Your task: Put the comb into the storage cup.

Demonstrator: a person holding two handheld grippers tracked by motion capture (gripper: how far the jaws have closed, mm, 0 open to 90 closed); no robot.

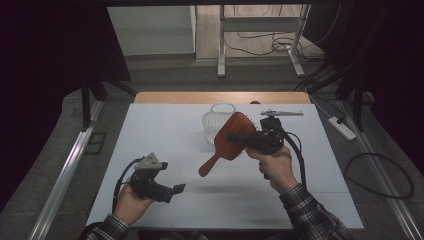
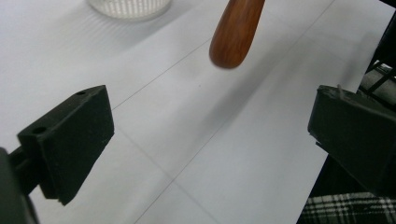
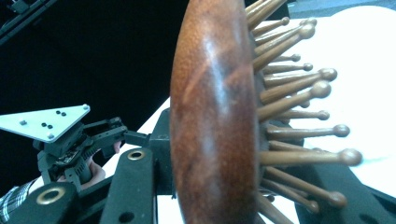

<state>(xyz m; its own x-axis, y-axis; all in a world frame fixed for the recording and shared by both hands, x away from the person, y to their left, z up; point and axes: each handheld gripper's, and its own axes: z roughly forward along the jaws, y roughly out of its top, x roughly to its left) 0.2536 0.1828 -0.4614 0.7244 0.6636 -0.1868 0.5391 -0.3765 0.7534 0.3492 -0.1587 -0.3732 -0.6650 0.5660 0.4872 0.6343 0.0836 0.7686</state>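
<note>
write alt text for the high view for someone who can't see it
The right tongs grip the head of a wooden paddle hairbrush above a white table, its handle slanting down toward the person. The left tongs hover open and empty near the front edge. A white mesh basket stands behind the brush.
</note>
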